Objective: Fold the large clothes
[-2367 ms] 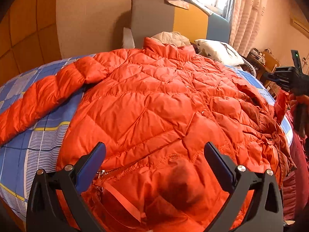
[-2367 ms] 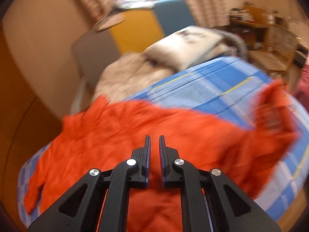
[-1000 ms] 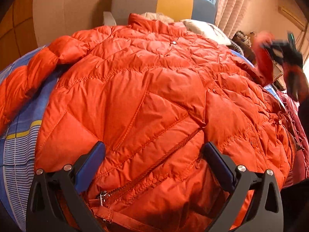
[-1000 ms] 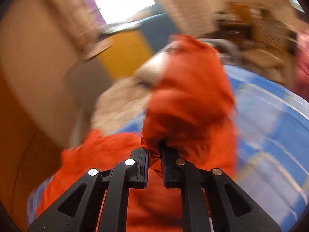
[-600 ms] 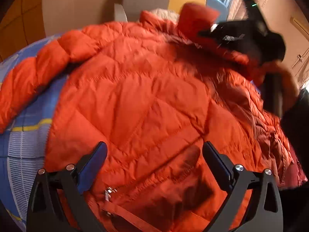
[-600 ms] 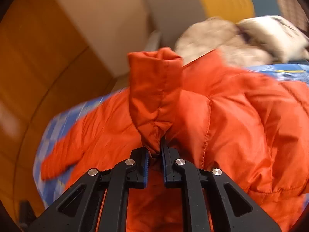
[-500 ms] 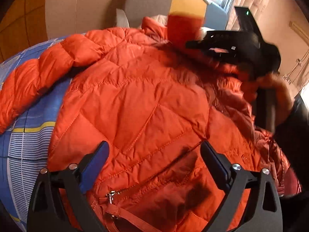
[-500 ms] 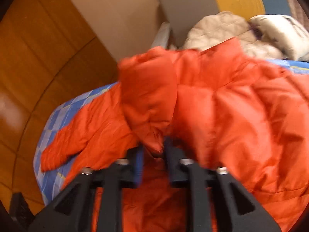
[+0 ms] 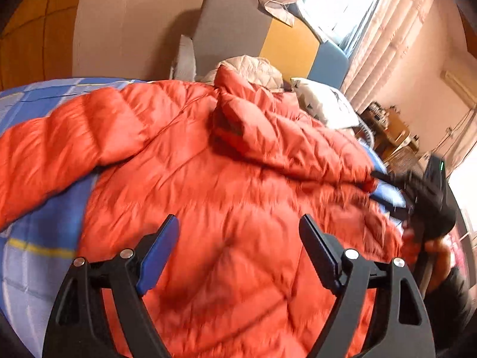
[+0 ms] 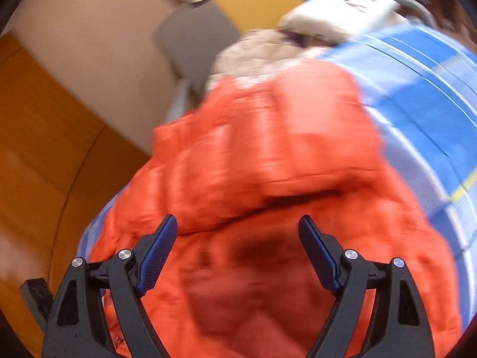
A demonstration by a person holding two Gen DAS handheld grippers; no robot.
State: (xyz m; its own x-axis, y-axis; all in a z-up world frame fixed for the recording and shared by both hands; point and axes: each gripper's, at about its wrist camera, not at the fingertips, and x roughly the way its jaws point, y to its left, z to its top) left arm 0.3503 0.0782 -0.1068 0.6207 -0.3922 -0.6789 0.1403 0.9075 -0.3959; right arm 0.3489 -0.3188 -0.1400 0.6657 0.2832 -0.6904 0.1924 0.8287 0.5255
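An orange quilted down jacket point(image 9: 238, 197) lies spread on a blue checked bed cover point(image 9: 35, 238). Its right sleeve point(image 9: 286, 140) is folded across the chest toward the collar. Its left sleeve point(image 9: 59, 149) stretches out to the left over the cover. My left gripper point(image 9: 238, 250) is open and empty, above the jacket's lower half. My right gripper point(image 10: 238, 250) is open and empty above the jacket point(image 10: 268, 179); it also shows at the right edge of the left wrist view point(image 9: 429, 197). The right wrist view is blurred.
A headboard with grey, yellow and blue panels point(image 9: 268, 38) stands behind the bed. A beige quilted garment point(image 9: 253, 65) and a white pillow point(image 9: 325, 107) lie by the collar. A curtained window point(image 9: 366, 15) and cluttered wooden furniture point(image 9: 393, 131) are at the right.
My right gripper carried the right sleeve across the jacket's chest, opened and let it go, then drew back to the right. My left gripper stayed open over the hem.
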